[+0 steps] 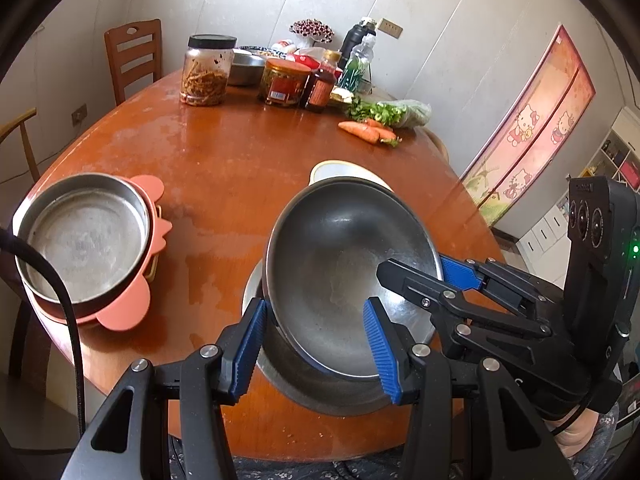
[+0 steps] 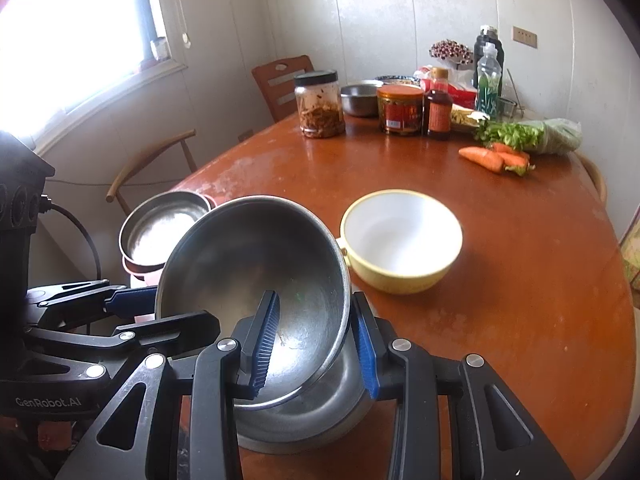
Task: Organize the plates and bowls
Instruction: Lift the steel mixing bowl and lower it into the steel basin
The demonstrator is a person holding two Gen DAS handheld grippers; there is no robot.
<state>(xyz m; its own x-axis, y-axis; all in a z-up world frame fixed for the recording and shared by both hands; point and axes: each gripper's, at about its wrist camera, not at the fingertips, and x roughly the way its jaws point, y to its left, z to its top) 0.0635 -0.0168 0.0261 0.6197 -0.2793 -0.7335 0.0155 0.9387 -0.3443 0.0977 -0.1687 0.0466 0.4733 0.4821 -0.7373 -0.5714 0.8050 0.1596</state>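
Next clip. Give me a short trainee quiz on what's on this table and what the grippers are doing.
1. True or false: the right gripper is shut on the rim of the tilted steel bowl.
2. What sits directly under the tilted bowl? A: another steel bowl. B: a cutting board. C: a folded towel.
3. What colour is the outside of the empty white-lined bowl?

Key: 1 true. 2 A. 3 yellow.
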